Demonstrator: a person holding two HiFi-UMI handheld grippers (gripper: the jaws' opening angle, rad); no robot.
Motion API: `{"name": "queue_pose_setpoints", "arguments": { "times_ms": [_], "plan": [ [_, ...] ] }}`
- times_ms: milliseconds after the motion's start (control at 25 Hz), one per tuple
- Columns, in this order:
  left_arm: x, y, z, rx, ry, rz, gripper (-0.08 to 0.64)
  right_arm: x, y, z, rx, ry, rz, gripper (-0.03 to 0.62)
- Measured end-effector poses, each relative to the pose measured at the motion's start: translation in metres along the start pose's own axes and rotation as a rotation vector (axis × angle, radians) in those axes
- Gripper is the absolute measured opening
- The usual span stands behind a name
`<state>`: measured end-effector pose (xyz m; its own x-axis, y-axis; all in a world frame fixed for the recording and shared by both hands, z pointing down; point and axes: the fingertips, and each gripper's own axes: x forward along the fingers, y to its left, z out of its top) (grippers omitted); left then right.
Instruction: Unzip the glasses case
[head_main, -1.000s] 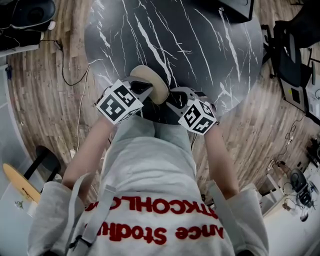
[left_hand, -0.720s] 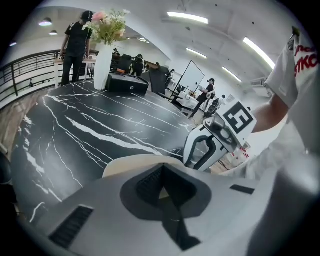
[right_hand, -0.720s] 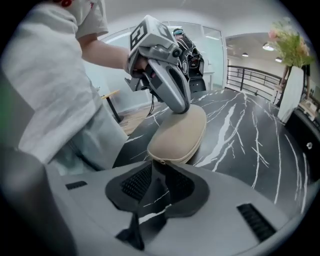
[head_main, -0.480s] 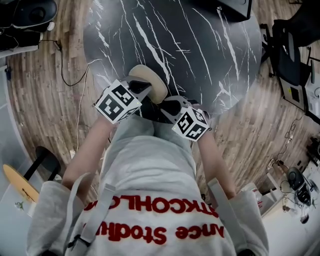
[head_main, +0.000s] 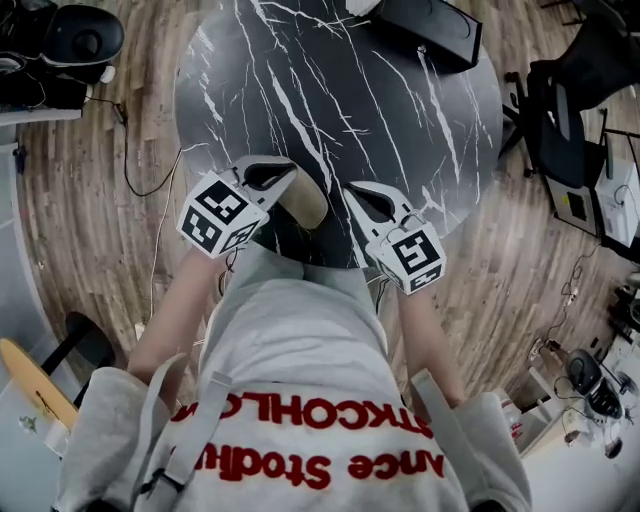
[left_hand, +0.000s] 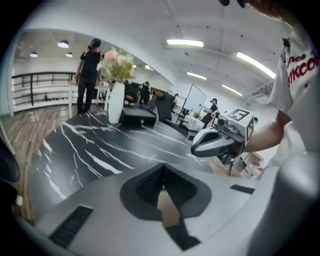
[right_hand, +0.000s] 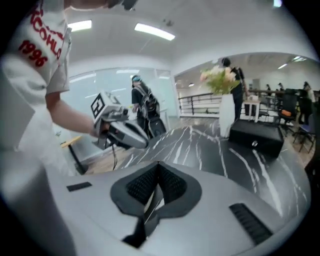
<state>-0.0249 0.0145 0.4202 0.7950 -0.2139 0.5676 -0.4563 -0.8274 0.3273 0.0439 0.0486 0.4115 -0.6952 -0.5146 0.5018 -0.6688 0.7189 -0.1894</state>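
Beige glasses case (head_main: 305, 198) held over the table's (head_main: 400, 120) near edge
The left hand-held gripper (head_main: 290, 180) clamps it; the right hand-held gripper (head_main: 352, 190) has just closed, empty.

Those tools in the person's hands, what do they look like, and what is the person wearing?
The left tool and right tool are each a smooth light-grey shell with dark ribbed pads at the jaws and a white cube of black square markers behind. The person wears a pale short-sleeved T-shirt with red lettering.
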Motion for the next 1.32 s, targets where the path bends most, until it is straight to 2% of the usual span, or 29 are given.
{"name": "queue_pose_setpoints", "arguments": {
  "times_ms": [120, 280, 440, 680, 1040, 1320],
  "plan": [
    [-0.031, 0.018, 0.067, 0.052, -0.189, 0.111, 0.006, -0.022, -0.026, 0.069, 0.023, -0.179, -0.108, 0.015],
    [-0.087, 0.029, 0.151, 0.103, -0.432, 0.251, 0.006, -0.058, -0.043, 0.157, 0.028, -0.39, -0.204, 0.015],
    [-0.135, 0.023, 0.21, 0.174, -0.582, 0.346, 0.006, -0.089, -0.047, 0.22, 0.007, -0.529, -0.26, 0.015],
    [-0.163, 0.008, 0.248, 0.232, -0.681, 0.406, 0.006, -0.115, -0.044, 0.266, -0.027, -0.617, -0.291, 0.015],
    [-0.18, 0.009, 0.26, 0.121, -0.802, 0.474, 0.006, -0.132, -0.048, 0.285, -0.029, -0.657, -0.357, 0.015],
    [-0.188, 0.001, 0.262, 0.133, -0.821, 0.484, 0.006, -0.137, -0.035, 0.295, -0.033, -0.7, -0.323, 0.015]
  ]
}}
